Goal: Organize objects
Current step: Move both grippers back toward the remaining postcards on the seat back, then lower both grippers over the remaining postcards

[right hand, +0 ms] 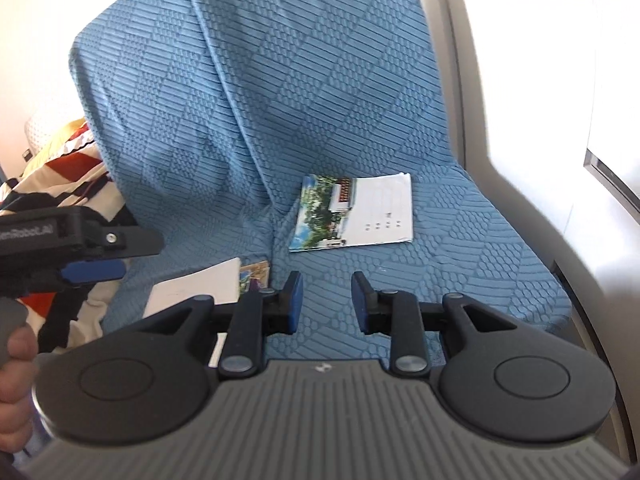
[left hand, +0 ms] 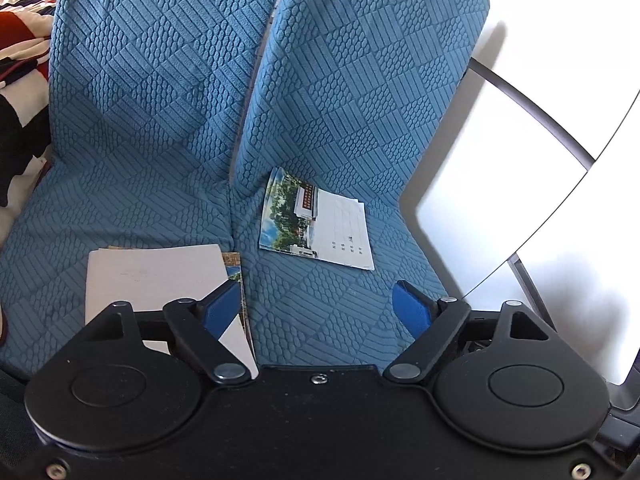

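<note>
- Two grippers hang over a blue quilted sofa, and neither has anything in its grasp.
- The left gripper (left hand: 320, 304) stands spread wide, bare fabric between its blue pads (left hand: 412, 308); its left finger overlaps the stack in the left wrist view.
- The right gripper (right hand: 326, 300) is parted only narrowly, with nothing but sofa (right hand: 460, 248) showing in the gap.
- A booklet (left hand: 316, 220) lies flat on the right seat cushion, close to the crease below the backrest, photo side toward the seam, white side outward.
- A stack (left hand: 160, 276) of white paper sits on the left cushion, just beside the seam, with a colour-printed sheet (left hand: 236, 268) peeping out from its right edge.
- Booklet and stack lie apart, the seam between them.
- A hand (right hand: 16, 364) grips the left tool's handle at the edge of the right wrist view.
- A striped blanket (left hand: 24, 8) is bunched beyond the sofa's left side.
- Step in hand, as it appears: an approach, both tools aimed down at the seat with the booklet ahead of them, none of the papers yet gathered.
- The next move likely calls for coming lower and forward to a booklet edge.
- A flat sheet on soft fabric gives little to bite on, so one finger would have to slip under an edge.
- The right gripper would probably need to widen first.
- Where the papers are meant to end up cannot be told.
</note>
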Tool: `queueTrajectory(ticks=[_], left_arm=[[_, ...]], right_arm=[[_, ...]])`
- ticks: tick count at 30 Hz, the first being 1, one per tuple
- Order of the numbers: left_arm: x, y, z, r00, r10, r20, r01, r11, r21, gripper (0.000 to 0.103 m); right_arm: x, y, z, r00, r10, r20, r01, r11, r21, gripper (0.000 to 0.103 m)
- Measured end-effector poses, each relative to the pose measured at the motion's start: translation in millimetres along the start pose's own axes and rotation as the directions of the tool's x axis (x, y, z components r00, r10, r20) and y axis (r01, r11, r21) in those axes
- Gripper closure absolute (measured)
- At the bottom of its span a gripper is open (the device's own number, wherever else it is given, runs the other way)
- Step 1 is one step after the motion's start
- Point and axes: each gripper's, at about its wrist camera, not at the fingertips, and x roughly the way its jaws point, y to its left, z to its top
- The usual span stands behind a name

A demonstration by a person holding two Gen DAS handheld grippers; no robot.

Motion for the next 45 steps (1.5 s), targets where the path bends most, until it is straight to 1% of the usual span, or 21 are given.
queueTrajectory(ticks=[1, 3, 5, 8, 11, 12, 14, 16, 19, 22, 25, 29, 31, 34, 36, 40, 45], left_arm=[[2.5, -1.7, 0.1, 1.0, 0.003, -0.004, -0.003, 1.0, 0.001, 0.02], [6.9, -4.8, 0.3, 1.0, 0.009, -0.007, -0.009, 1.0, 0.003, 0.017], [11.1, -7.1, 1.0, 1.0, 0.016, -0.004, -0.016, 1.0, 0.004, 0.012], [18.4, -9.4, 1.9, 1.0, 0.028, -0.007, -0.028, 1.0, 0.004, 0.007], [25.9, -9.9, 2.2, 0.999, 0.043, -0.012, -0.043, 0.999, 0.007, 0.007], [29.0, -10.1, 2.5, 0.999, 0.047, -0.015, -0.046, 0.999, 0.017, 0.007], [35.2, -8.6, 4.6, 0.998, 0.056, -0.013, -0.056, 0.998, 0.019, 0.007], [41.4, -4.9, 7.1, 0.998, 0.063, -0.01, -0.063, 0.998, 0.003, 0.007], [51.4, 0.9, 11.5, 0.997, 0.07, -0.015, -0.07, 0.997, -0.016, 0.007], [59.1, 5.0, 15.4, 0.993, 0.118, -0.01, -0.118, 0.993, -0.02, 0.007], [67.1, 10.5, 19.1, 0.989, 0.148, -0.008, -0.148, 0.988, -0.031, 0.007], [80.2, 16.2, 22.5, 0.985, 0.174, -0.009, -0.174, 0.984, -0.042, 0.007], [87.2, 17.1, 24.4, 0.982, 0.186, -0.014, -0.186, 0.981, -0.048, 0.007], [99.5, 13.3, 26.7, 0.974, 0.225, -0.013, -0.225, 0.974, -0.031, 0.007], [109.1, 11.4, 29.1, 0.975, 0.221, -0.019, -0.221, 0.975, -0.031, 0.007], [129.5, 6.9, 33.5, 0.974, 0.226, -0.033, -0.227, 0.974, -0.027, 0.007], [153.4, 2.7, 32.9, 0.973, 0.224, -0.053, -0.226, 0.974, -0.034, 0.007]], right_arm=[[1.1, -2.7, -0.6, 1.0, -0.003, 0.002, 0.003, 1.0, 0.008, 0.072], [4.5, -8.2, -1.7, 1.0, -0.01, 0.002, 0.01, 1.0, 0.025, 0.066], [7.7, -14.0, -3.5, 1.0, -0.026, 0.014, 0.025, 0.999, 0.042, 0.059], [15.8, -21.8, -6.5, 0.998, -0.059, 0.028, 0.057, 0.997, 0.059, 0.058], [26.5, -27.1, -8.9, 0.997, -0.07, 0.03, 0.068, 0.995, 0.068, 0.057], [30.1, -27.9, -9.5, 0.997, -0.072, 0.033, 0.069, 0.995, 0.068, 0.054], [37.8, -28.3, -9.5, 0.996, -0.08, 0.039, 0.078, 0.995, 0.066, 0.037], [46.2, -27.2, -9.4, 0.995, -0.086, 0.058, 0.083, 0.995, 0.054, 0.033], [60.6, -26.9, -6.6, 0.993, -0.097, 0.069, 0.094, 0.995, 0.044, 0.032], [74.4, -29.2, -2.0, 0.994, -0.086, 0.065, 0.082, 0.995, 0.057, 0.032], [88.9, -29.0, 1.1, 0.992, -0.1, 0.078, 0.097, 0.994, 0.048, 0.032], [106.9, -29.9, 5.3, 0.995, -0.075, 0.063, 0.072, 0.996, 0.045, 0.032], [115.2, -34.6, 6.2, 0.997, -0.056, 0.044, 0.053, 0.997, 0.064, 0.032], [126.1, -43.5, 7.7, 0.999, -0.033, 0.022, 0.03, 0.995, 0.1, 0.032], [134.6, -50.5, 8.3, 1.0, -0.027, 0.002, 0.026, 0.991, 0.133, 0.032], [152.1, -60.0, 10.5, 0.999, -0.017, -0.031, 0.022, 0.987, 0.158, 0.032], [171.5, -70.1, 13.2, 0.997, 0.019, -0.07, -0.004, 0.978, 0.209, 0.033]])
